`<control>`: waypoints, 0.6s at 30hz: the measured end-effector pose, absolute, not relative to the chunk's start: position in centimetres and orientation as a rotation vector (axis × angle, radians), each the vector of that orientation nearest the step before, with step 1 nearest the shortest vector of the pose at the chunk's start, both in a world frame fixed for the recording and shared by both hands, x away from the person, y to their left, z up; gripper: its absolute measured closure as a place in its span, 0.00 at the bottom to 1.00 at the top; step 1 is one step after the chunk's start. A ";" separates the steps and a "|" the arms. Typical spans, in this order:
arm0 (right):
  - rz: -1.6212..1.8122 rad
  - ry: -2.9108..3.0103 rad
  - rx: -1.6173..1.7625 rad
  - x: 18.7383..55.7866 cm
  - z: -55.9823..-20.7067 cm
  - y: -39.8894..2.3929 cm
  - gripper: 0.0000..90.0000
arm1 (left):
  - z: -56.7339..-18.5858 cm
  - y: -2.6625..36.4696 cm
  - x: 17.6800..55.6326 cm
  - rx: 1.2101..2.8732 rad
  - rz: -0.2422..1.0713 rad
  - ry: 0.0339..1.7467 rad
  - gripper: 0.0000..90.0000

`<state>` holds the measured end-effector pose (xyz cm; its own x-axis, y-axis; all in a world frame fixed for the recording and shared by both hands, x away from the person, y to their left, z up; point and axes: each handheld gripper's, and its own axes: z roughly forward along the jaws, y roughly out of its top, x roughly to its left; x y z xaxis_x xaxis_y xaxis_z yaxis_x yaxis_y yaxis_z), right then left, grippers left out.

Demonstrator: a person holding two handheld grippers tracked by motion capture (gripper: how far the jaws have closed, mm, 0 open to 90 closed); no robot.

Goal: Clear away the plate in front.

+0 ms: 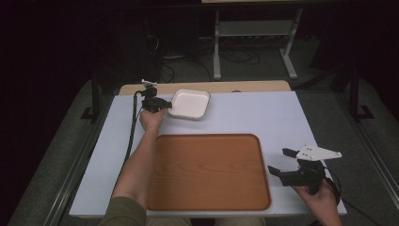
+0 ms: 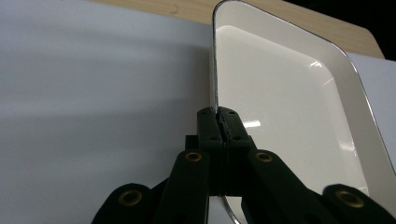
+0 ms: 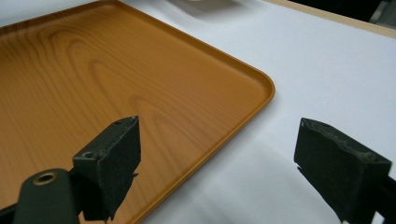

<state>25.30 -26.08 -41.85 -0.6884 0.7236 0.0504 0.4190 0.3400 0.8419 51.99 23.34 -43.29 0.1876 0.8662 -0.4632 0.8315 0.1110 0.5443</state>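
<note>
Nearest to us, our right gripper [image 1: 280, 163] hung just off the right edge of the wooden tray [image 1: 209, 172], its jaws spread wide with nothing between them. In the right gripper view the two pads stood well apart, one over the tray's rounded corner [image 3: 261, 84] and the other over the bare white counter [image 3: 327, 70]. The tray itself lay flat and empty at the near middle of the counter [image 1: 282, 117].

Farther off, past the tray's far left corner, our left gripper [image 1: 165, 104] was clamped on the left rim of the white dish [image 1: 190, 103], which sat at the back of the counter by its wooden strip. In the left gripper view the jaws were pressed together on the thin rim of the dish [image 2: 280, 107], biting only the very edge.

We judged the work in hand to be carrying that dish to the tray. The main risk lay in that narrow, one-sided hold: the dish looked glossy and smooth, so on lifting, its free side could droop and the rim could slide out of the pads. A drag across the counter could also catch the dish on the tray's raised lip and twist it loose. Our open right gripper was too far off to steady it.
</note>
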 end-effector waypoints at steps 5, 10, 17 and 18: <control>1.283 2.272 1.014 25.3 -41.9 -26.1 0.15 | -43.1 24.2 51.2 1.657 0.037 1.618 0.99; 1.273 2.266 0.999 25.1 -41.8 -26.1 0.16 | -42.8 24.9 50.5 1.641 0.044 1.612 0.99; 1.273 2.260 0.994 25.0 -41.7 -25.9 0.16 | -41.9 26.2 48.9 1.613 0.046 1.598 0.99; 1.276 2.259 0.991 24.9 -41.7 -25.8 0.16 | -41.5 26.5 48.5 1.604 0.045 1.592 0.99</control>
